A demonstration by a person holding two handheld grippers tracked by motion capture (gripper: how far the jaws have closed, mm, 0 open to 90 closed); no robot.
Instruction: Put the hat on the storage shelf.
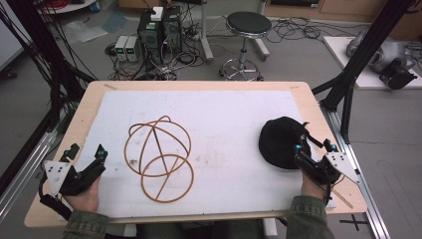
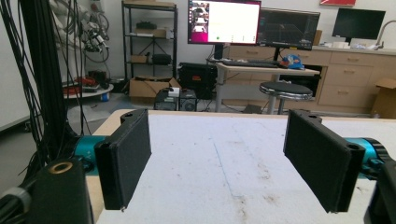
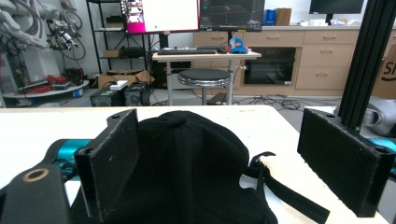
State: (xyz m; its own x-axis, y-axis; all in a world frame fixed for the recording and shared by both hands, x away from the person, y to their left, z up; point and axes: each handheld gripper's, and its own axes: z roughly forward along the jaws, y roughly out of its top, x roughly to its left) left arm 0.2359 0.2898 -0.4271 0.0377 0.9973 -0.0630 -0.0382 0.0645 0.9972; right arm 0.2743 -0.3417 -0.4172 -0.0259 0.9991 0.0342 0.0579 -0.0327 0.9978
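On the white mat (image 1: 214,107), black hat (image 1: 279,142) lies between the right gripper (image 1: 312,149)'s spread jaws.

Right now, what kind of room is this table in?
Probably a robotics lab or workshop. Big monitors stand on a desk, computer towers sit among tangled cables on the floor, and a black frame stands around the table.

A brown wire-ring frame (image 1: 159,158) lies on the white mat (image 1: 224,124). Beyond the table stands a black stool (image 1: 248,25), near two computer towers (image 1: 159,30).
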